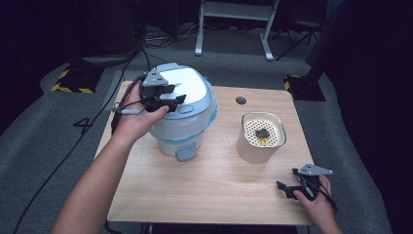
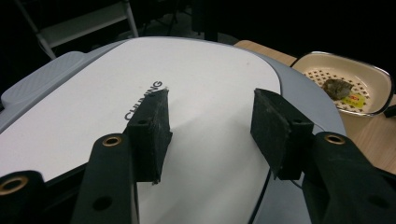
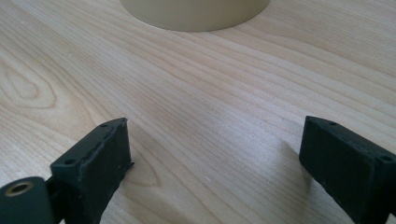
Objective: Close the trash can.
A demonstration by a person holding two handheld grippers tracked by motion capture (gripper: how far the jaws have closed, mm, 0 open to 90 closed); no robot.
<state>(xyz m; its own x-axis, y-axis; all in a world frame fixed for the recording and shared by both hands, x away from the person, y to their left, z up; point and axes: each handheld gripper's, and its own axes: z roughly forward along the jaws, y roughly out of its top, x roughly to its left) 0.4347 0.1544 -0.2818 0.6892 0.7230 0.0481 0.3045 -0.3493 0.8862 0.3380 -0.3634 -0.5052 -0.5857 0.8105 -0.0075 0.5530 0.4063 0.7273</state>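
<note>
The rice cooker point(image 1: 182, 114) stands on the left half of the tabletop point(image 1: 195, 195), its white lid point(image 2: 196, 93) shut and a grey latch tab point(image 1: 186, 152) hanging at its front edge. It looks a bulky, rigid appliance, probably heavy for one claw, and the smooth glossy lid gives the pads little to bite on. The better holds seem to be the release button near the lid's front or the raised grey hinge ridge point(image 2: 42, 79) at the back, rather than the flat top.

The left claw point(image 1: 168, 100) hovers over the lid, jaws spread and empty, close above the printed lettering. To the right, well apart from the cooker, sits a cream inner pot point(image 1: 261, 138) with a perforated steamer tray point(image 2: 348, 84) carrying a small dark lump. The right claw point(image 1: 292, 187) rests low near the tabletop's front right corner, jaws spread wide, holding nothing, pointing towards the pot's base.
</note>
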